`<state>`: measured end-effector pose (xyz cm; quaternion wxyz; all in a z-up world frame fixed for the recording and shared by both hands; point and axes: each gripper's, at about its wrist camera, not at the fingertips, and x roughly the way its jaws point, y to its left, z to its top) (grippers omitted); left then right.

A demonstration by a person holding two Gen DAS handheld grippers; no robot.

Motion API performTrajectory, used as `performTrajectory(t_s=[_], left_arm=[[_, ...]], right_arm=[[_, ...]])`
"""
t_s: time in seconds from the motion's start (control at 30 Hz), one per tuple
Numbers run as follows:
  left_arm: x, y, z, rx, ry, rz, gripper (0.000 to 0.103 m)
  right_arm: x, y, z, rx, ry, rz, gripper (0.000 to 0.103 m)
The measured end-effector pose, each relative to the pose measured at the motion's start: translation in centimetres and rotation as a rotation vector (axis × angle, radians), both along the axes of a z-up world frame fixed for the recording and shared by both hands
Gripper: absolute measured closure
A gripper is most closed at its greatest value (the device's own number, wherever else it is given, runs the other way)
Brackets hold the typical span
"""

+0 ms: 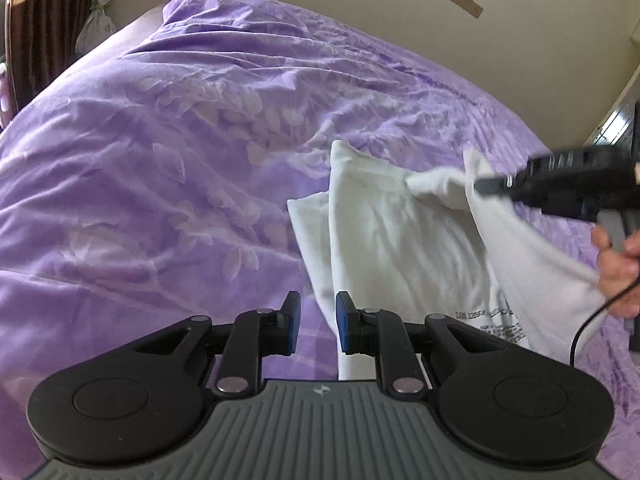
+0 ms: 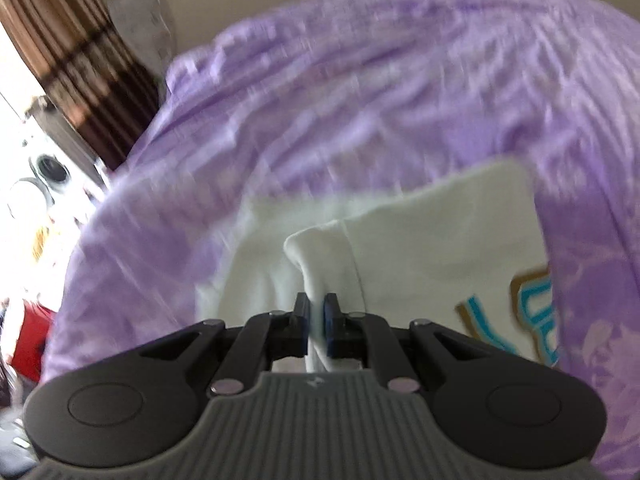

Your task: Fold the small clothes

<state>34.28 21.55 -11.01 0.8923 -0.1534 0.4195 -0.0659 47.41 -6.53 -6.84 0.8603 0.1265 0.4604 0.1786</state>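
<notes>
A small white T-shirt lies partly folded on a purple bedspread, with black print near its lower edge. My left gripper is open and empty just above the shirt's left edge. My right gripper is shut on a fold of the white shirt, which shows a blue and gold graphic at the right. In the left wrist view the right gripper holds a raised part of the shirt at the right, and that view is blurred there.
The purple floral bedspread covers the whole bed. A beige wall stands behind it. Brown striped curtains hang at the far left. A person's hand and a black cable are at the right edge.
</notes>
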Motion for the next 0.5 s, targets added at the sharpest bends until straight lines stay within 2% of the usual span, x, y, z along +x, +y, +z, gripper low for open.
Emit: performTrajectory(t_s=[0.33, 0.4, 0.5], left_arm=[[-0.5, 1.6, 0.1, -0.033, -0.017, 0.016, 0.083], [-0.4, 2.0, -0.1, -0.044, -0.013, 0.021, 0.083], [-0.4, 2.3, -0.6, -0.055, -0.003, 0.029, 0.083]], right_arm=[[1.7, 4.7, 2.0, 0.135, -0.085, -0.025, 0.101], [1.8, 6.2, 1.4, 0.103, -0.084, 0.001, 0.101], [2.5, 8.0, -1.6, 0.078, 0.0, 0.032, 0.101]])
